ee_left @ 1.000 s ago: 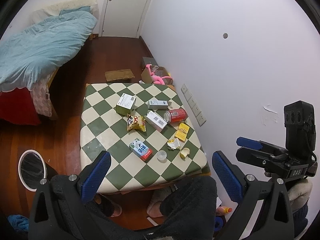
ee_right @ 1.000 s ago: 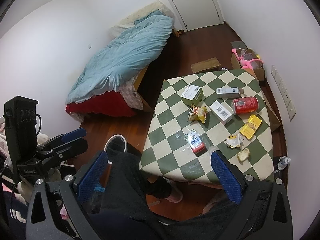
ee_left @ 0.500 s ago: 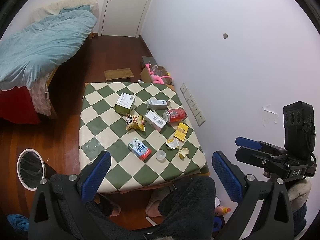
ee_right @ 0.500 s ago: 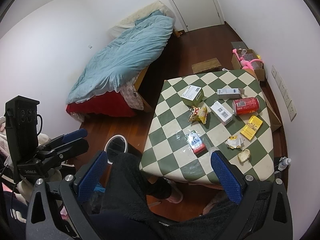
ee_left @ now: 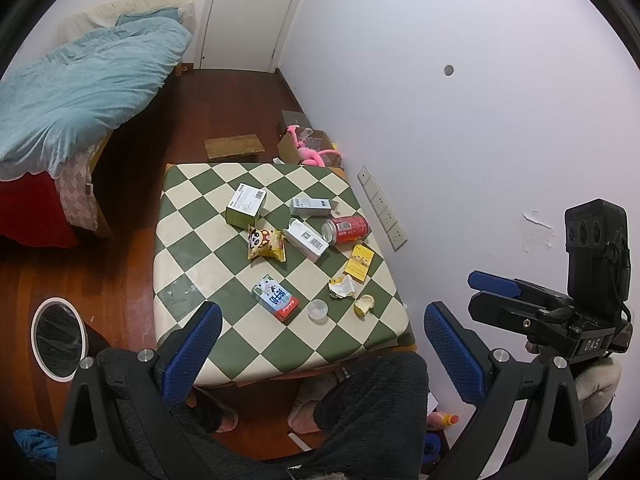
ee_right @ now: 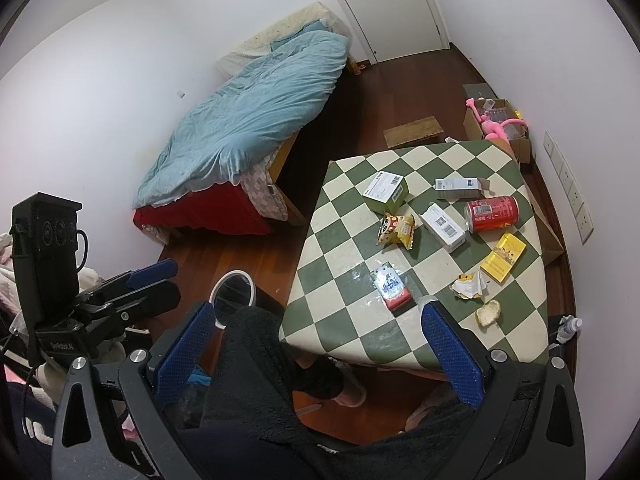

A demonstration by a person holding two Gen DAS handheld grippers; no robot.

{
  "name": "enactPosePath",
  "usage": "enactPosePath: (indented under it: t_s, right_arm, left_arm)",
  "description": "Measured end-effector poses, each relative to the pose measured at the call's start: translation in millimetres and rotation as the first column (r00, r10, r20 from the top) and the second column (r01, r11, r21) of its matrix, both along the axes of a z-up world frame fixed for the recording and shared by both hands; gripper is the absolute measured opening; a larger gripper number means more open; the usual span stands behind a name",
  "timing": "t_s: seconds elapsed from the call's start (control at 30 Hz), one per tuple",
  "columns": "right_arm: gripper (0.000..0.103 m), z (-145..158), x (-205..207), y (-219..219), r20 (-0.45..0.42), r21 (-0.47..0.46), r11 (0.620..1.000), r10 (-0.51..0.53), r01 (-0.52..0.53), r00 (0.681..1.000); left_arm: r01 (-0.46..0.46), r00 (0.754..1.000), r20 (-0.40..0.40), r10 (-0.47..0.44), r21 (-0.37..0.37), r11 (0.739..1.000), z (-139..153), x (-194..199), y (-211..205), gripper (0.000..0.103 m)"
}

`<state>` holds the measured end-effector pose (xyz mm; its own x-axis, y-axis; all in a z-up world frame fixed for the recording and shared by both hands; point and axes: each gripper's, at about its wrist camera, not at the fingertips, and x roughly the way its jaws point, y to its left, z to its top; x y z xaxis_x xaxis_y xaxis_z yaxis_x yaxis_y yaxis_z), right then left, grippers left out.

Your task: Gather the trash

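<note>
Little has shifted over the past second: both views have drifted only slightly, and every piece of litter lies where it lay. I hold my left tool [ee_left: 322, 346] and right tool [ee_right: 320, 346] high above the green-and-white checked table [ee_left: 200, 236], each spread wide with nothing between the blue pads. In the left view my right tool hangs by the white wall; in the right view my left tool hangs out over the floor, well apart from the table.

Trash is scattered across the table: a red can [ee_left: 346, 229] on its side near the wall edge, a white box [ee_left: 306, 239] just beside it, a grey carton [ee_left: 311, 206] behind, and a green-sided box [ee_left: 245, 205] further left. A yellow snack bag [ee_left: 266, 243] lies near the middle, a blue-and-red milk carton [ee_left: 275, 297] nearer me. A clear cup [ee_left: 317, 309], a crumpled wrapper [ee_left: 342, 286], a bitten bread piece [ee_left: 364, 305] and a yellow packet [ee_left: 359, 263] sit along the near right side.

A round bin [ee_left: 59, 338] with a black liner stands on the wooden floor, left of the table. My dark fleece-clad knees fill the foreground. A bed [ee_right: 248, 120] with a blue duvet stands beyond.
</note>
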<state>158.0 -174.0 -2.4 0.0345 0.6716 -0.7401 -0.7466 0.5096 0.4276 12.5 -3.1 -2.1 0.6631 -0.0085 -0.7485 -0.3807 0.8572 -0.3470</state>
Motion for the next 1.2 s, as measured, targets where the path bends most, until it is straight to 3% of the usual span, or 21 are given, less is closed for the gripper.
enactPosePath:
  t_s: [1.2]
  right_arm:
    - [0.103, 1.9, 2.5, 0.6, -0.001, 0.003, 1.0, -0.001, 0.001, 1.0]
  left_arm:
    - [0.008, 1.0, -0.001, -0.008, -0.003, 1.0, -0.3, 8.9, -0.6, 0.103]
